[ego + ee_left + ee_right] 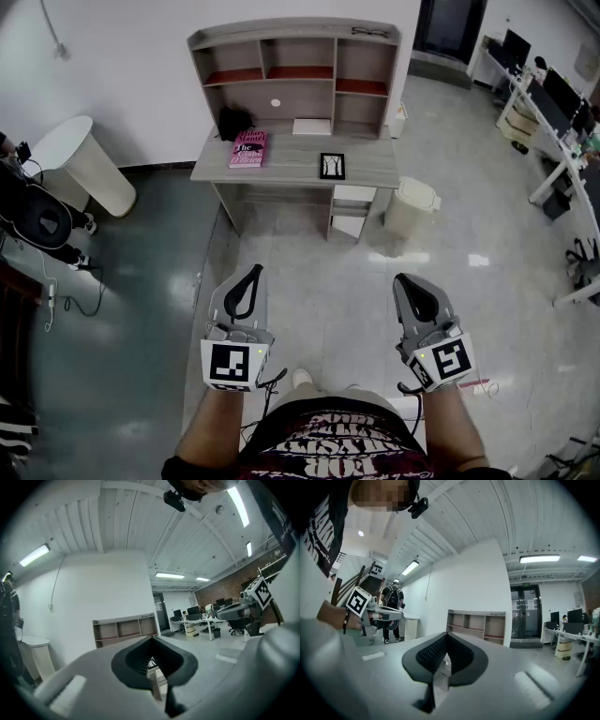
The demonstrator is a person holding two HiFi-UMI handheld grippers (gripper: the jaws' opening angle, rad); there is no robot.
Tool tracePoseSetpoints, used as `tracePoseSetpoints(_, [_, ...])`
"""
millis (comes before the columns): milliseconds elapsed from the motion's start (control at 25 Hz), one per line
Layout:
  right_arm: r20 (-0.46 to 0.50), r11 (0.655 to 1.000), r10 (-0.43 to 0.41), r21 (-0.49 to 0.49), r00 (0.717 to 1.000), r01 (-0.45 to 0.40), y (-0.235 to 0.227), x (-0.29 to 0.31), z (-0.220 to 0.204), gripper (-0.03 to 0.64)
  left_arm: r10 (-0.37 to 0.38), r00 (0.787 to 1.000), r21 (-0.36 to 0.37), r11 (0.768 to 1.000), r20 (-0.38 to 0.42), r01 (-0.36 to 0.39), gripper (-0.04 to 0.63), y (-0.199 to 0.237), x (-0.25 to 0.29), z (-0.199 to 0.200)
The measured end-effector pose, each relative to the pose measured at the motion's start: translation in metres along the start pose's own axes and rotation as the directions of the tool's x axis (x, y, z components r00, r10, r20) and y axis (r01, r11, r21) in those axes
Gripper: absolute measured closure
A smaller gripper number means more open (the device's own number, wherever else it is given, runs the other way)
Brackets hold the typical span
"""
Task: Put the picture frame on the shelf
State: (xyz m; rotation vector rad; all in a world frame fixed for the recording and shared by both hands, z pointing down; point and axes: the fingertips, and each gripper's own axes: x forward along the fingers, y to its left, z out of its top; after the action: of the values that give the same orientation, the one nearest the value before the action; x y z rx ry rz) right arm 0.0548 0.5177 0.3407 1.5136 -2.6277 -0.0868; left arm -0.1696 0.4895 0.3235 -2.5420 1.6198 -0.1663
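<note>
The picture frame [332, 166], small and black, lies flat on the grey desk [366, 171] near its front edge. Above the desk rises the shelf unit [294, 71] with open compartments; it also shows far off in the left gripper view as the shelf [124, 629] and in the right gripper view as the shelf [477, 625]. My left gripper [251, 273] and right gripper [406, 280] hang low in front of my body, well short of the desk. Both are shut with nothing held: left gripper [151, 639], right gripper [446, 635].
A pink book [248, 148], a black bag [233, 122] and a white sheet [311, 127] share the desk. A white bin [410, 206] stands at its right, a round white table [80, 159] to the left. Office desks [553, 112] line the right side. Cables [66, 291] trail on the floor.
</note>
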Motion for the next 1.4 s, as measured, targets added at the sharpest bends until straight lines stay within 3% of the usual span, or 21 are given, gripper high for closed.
tracePoseSetpoints(280, [0.029, 0.999, -0.022, 0.026, 0.999, 0.021, 0.024, 0.020, 0.013, 0.589, -0.050, 0.998, 0.022, 0.999, 0.032, 0.050, 0.595, 0.032, -0.007, 0.000])
tracePoseSetpoints(520, [0.010, 0.998, -0.040, 0.039, 0.999, 0.039, 0.028, 0.028, 0.015, 0.589, -0.018, 0.999, -0.008, 1.000, 0.028, 0.019, 0.595, 0.068, -0.011, -0.003])
tracePoseSetpoints(760, [0.013, 0.998, 0.008, 0.060, 1.000, -0.008, 0.030, 0.036, 0.014, 0.589, -0.010, 0.999, -0.005, 1.000, 0.030, 0.011, 0.595, 0.079, -0.006, -0.012])
tracePoseSetpoints(1200, [0.026, 0.986, 0.045, 0.159, 0.999, -0.049, -0.005, 0.074, -0.002, 0.589, -0.026, 0.998, -0.090, 0.996, -0.051, 0.021, 0.595, 0.089, 0.042, -0.040])
tracePoseSetpoints(1400, [0.023, 0.983, 0.042, 0.176, 0.999, -0.045, -0.038, 0.094, -0.012, 0.589, -0.036, 0.997, -0.056, 0.998, -0.065, 0.032, 0.595, 0.087, 0.081, -0.041])
